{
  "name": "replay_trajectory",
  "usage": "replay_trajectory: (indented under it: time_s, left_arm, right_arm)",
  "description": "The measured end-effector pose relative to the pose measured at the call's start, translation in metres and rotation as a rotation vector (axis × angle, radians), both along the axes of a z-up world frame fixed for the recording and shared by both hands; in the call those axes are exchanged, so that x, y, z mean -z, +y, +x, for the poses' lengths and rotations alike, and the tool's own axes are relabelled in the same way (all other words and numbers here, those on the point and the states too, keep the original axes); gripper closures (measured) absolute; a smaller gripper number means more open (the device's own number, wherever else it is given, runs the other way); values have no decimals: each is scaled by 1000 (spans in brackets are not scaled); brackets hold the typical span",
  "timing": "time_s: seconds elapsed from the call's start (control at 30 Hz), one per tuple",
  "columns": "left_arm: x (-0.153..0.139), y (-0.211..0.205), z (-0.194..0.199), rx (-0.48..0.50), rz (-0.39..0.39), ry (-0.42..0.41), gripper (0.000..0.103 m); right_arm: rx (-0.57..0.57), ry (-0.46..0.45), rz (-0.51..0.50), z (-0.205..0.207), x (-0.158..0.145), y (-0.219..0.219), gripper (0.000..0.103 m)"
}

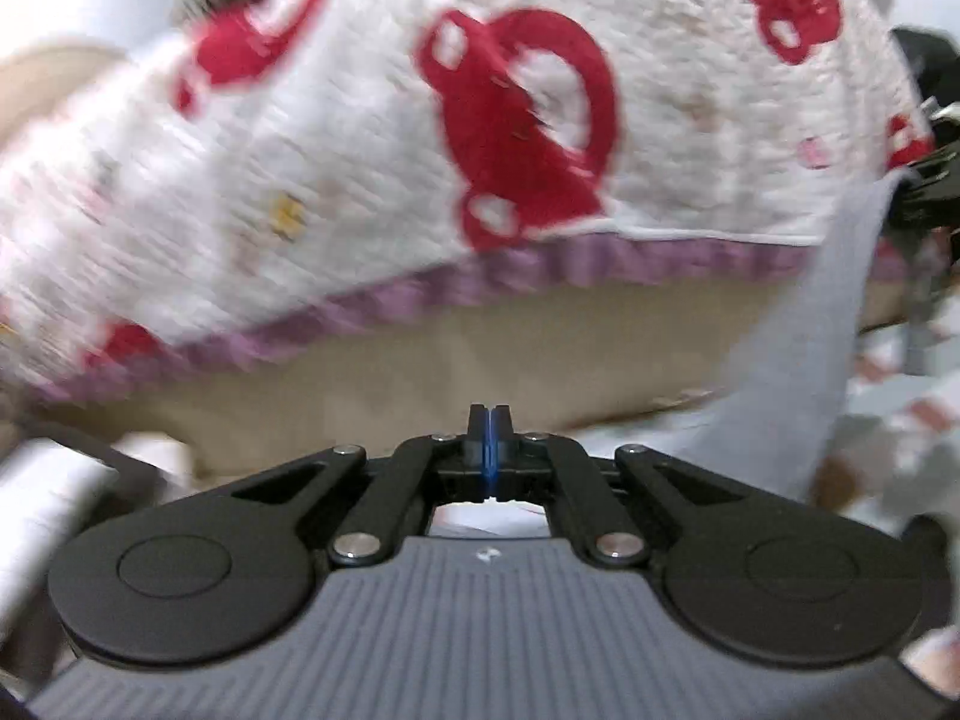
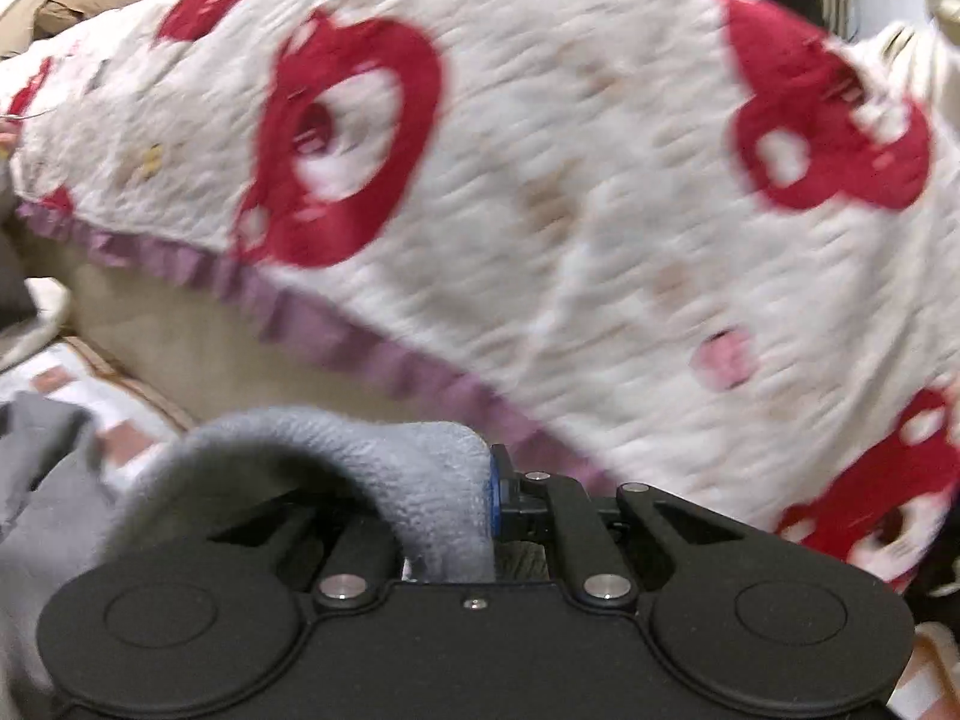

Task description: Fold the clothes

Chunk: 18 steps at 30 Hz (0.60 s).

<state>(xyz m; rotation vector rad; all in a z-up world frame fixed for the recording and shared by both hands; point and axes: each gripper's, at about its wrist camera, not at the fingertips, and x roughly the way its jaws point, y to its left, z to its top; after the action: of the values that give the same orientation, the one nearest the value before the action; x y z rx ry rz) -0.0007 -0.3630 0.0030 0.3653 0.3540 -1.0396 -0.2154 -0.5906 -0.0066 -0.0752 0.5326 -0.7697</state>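
The grey cloth [image 2: 372,468] is pinched between the right gripper [image 2: 489,492] fingers, likely lifted for folding. The left gripper [image 1: 488,420] fingers are closed on nothing, with the car blanket [image 1: 360,150] ahead.

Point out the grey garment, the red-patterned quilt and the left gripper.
grey garment [image 2: 384,468], right wrist view: on the fleecy fold clamped in the right gripper [image 2: 489,480].
red-patterned quilt [image 2: 570,192], right wrist view: on a white patch between red motifs.
left gripper [image 1: 489,414], left wrist view: at its closed fingertips.

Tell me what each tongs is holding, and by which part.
Right tongs: shut on the grey fleece cloth, at a folded edge. Left tongs: shut, nothing held.
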Motion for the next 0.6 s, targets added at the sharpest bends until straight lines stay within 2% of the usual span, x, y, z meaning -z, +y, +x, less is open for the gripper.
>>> replay_trajectory:
  time_s: [0.07,0.13,0.23,0.3,0.33,0.4,0.43,0.47,0.6]
  left_arm:
    - [8,-5,-3,44,45,74,100]
    - [25,-5,-7,84,97,157,98]
    - [55,4,-9,128,165,308,96]
    - [75,9,-10,156,207,410,96]
    - [80,15,-8,168,208,462,96]
    - [83,23,-11,179,201,480,95]
    - [84,27,-12,183,197,487,90]
    - [84,30,-14,175,193,477,83]
    - [82,42,-13,153,176,466,82]
  right_arm:
    - [15,40,-21,-11,-2,-7,93]
    - [64,115,-70,-18,18,-6,93]
    - [141,165,13,-30,58,-19,92]
    - [199,162,146,-37,89,-36,92]
    - [211,172,177,-35,99,-41,92]
    - [230,192,236,-31,116,-48,92]
    - [217,194,253,-24,115,-50,92]
    - [203,185,276,-17,109,-55,92]
    - [192,141,434,7,70,-94,92]
